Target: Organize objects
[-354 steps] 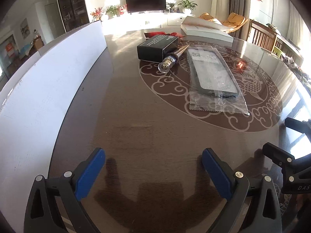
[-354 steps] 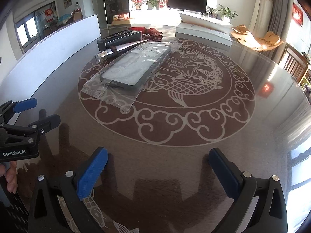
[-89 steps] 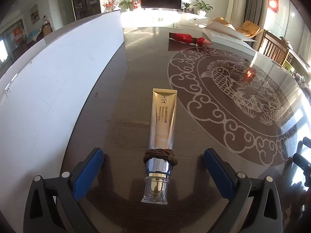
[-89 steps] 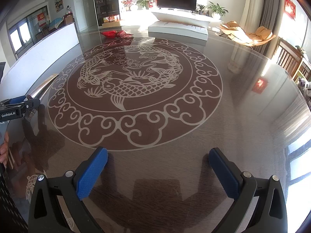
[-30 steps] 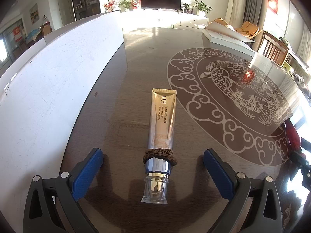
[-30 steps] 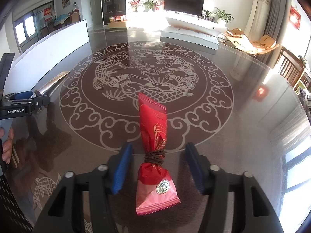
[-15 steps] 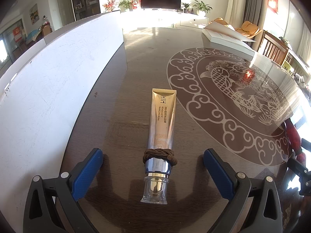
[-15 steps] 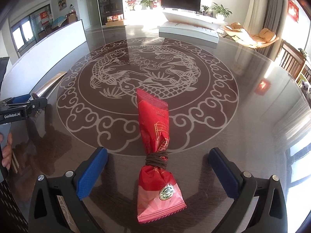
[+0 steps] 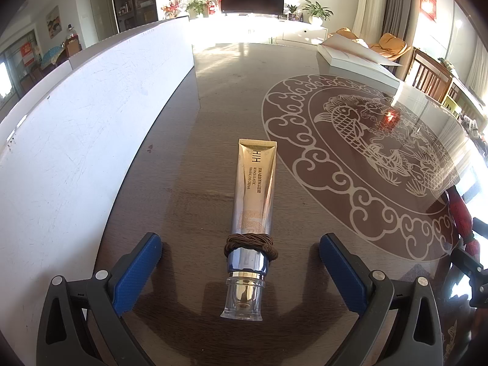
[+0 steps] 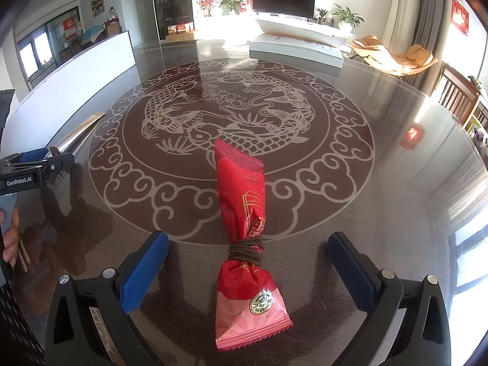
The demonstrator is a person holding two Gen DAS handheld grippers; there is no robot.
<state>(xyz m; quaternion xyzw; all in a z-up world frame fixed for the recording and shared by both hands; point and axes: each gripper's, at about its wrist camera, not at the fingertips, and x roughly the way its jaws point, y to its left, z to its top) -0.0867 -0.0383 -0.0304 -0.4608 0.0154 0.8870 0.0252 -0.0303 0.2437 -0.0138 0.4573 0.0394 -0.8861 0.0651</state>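
The dark glossy table [image 10: 396, 183] stretches wide here, and most of its patterned middle, the ring of pale scrollwork with carp [image 10: 225, 122], lies bare ahead of both tools. Along the left side a long white board [image 9: 91, 140] stands on edge and walls off that border, curving away toward the television end of the room; on the far side a flat white box [image 10: 292, 47] sits near the rim. Between the board and the scrollwork runs a plain strip of dark wood grain, and there the gold cream tube [image 9: 254, 189] lies flat, its long axis running straight away from the left gripper [image 9: 239, 263], crimped end pointing off toward the far rim and clear cap toward the tool, with a brown cord [image 9: 250, 244] wound round its neck. That gripper's blue-padded fingers stand wide apart on either side of the cap, touching nothing. The right gripper [image 10: 247, 267] is spread just as wide around the red candy packet [image 10: 247, 238], which lies on the near band of the scrollwork, its long axis also pointing away across the table, leaning a little to the left at its far end, a brown band [image 10: 245, 248] cinching it near the closer end. Neither pad touches the wrapper.
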